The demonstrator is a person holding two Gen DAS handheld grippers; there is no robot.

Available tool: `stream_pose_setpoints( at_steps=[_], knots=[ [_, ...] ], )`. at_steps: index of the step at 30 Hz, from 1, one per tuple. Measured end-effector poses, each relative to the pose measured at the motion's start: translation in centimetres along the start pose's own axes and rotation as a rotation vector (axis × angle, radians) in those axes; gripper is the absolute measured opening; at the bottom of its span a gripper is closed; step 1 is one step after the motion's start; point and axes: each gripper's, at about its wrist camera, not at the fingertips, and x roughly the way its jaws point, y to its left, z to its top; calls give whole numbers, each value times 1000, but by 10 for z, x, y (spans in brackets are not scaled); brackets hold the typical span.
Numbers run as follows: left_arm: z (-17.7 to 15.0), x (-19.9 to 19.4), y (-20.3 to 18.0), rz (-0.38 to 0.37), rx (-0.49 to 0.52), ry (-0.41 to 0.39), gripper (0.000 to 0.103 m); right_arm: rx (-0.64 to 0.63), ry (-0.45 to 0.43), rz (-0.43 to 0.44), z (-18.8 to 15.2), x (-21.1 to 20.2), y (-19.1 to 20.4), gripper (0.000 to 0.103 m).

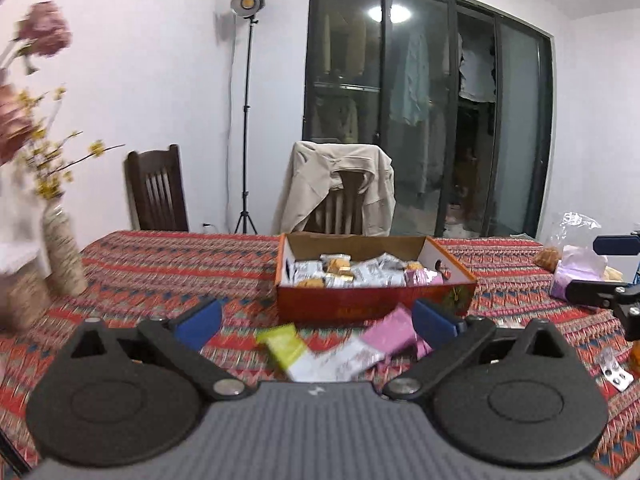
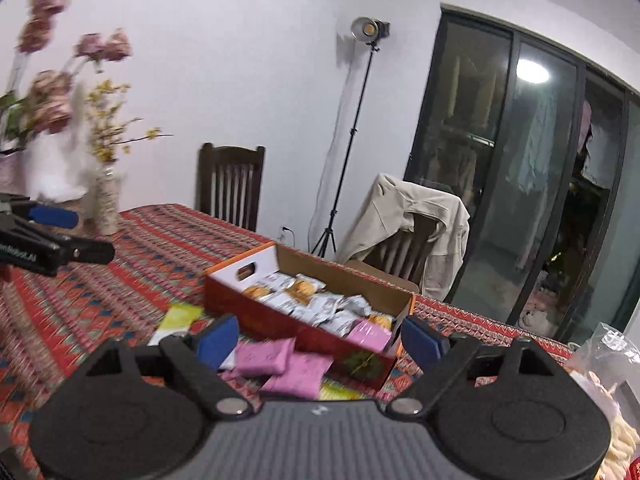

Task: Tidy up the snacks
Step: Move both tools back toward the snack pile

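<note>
1. Loose packets on the bench just in front of the box [image 2: 304, 320]: pink packets [image 2: 280, 364], a green one [image 1: 282, 346] and a white one [image 1: 340, 360]. The box is already well filled.
2. Risk: the heap overlaps, so one grab could drag a neighbour or nudge packets off the near edge.
3. Pink packets lie flat, long axis roughly along the box front; the green one angles across.
4. Left gripper [image 1: 318, 322] gapes wide, empty; right gripper [image 2: 320, 338] spread too, nothing pinched.
</note>
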Motion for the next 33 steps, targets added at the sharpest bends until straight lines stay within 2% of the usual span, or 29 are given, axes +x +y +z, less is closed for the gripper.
stream_pose_setpoints(
  at_steps=[5, 10, 14, 17, 20, 25, 33],
  knots=[
    [-29, -35, -4, -12, 26, 7, 103, 25, -25, 20, -32, -45, 26, 90],
    [-55, -48, 6, 18, -56, 69, 103, 89, -24, 32, -66, -75, 46, 91],
    [-73, -44, 22, 66, -109, 131, 103, 175, 30, 43, -98, -83, 51, 91],
    [-81, -43, 31, 100, -140, 161, 103, 195, 71, 24, -115, -82, 52, 91],
    [-80, -45, 35, 108, -147, 155, 103, 206, 82, -10, -121, -81, 50, 91],
    [-80, -39, 33, 118, -128, 162, 103, 231, 59, -3, -117, -79, 45, 91],
    [-83, -8, 33, 124, -108, 197, 103, 270, 85, -24, -120, -57, 35, 91]
  ],
)
